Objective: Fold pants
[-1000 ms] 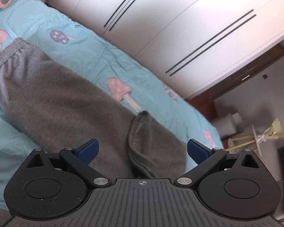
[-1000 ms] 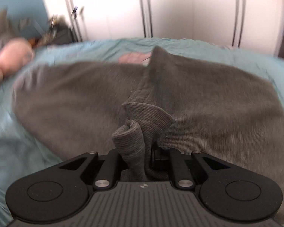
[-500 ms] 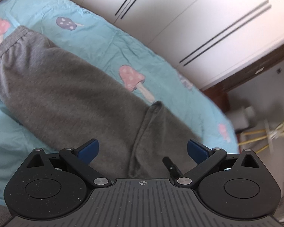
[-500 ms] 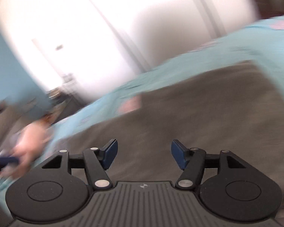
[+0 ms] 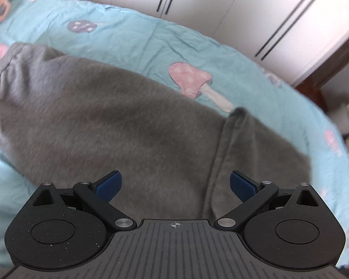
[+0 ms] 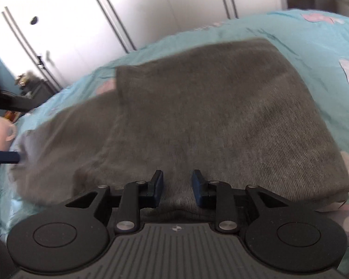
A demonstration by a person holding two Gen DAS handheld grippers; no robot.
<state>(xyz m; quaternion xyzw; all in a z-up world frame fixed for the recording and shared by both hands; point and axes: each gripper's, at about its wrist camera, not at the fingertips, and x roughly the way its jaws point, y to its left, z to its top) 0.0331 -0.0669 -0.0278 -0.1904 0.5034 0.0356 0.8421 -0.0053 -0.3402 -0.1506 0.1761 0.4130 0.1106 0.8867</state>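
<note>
Grey sweatpants (image 5: pixel 118 121) lie flat on the bed, waistband at the far left, with the leg end folded back over them as a flap (image 5: pixel 256 148). They also fill the right wrist view (image 6: pixel 209 116), the folded layer on the right. My left gripper (image 5: pixel 176 183) is open wide and empty, just above the pants near the fold edge. My right gripper (image 6: pixel 177 186) is open, jaws partly apart, empty, low over the folded layer near its front edge.
The bed has a light blue sheet (image 5: pixel 132 37) with pink and purple mushroom prints. White wardrobe doors (image 5: pixel 221 9) stand behind it. A pink plush toy (image 6: pixel 0 130) lies at the far left. The other gripper's finger (image 6: pixel 4 157) shows at the left edge.
My right gripper let go of the pants cuff, opened, then narrowed its jaws over the folded layer. The leg end now lies flat. My left gripper stayed open and swung closer over the pants.
</note>
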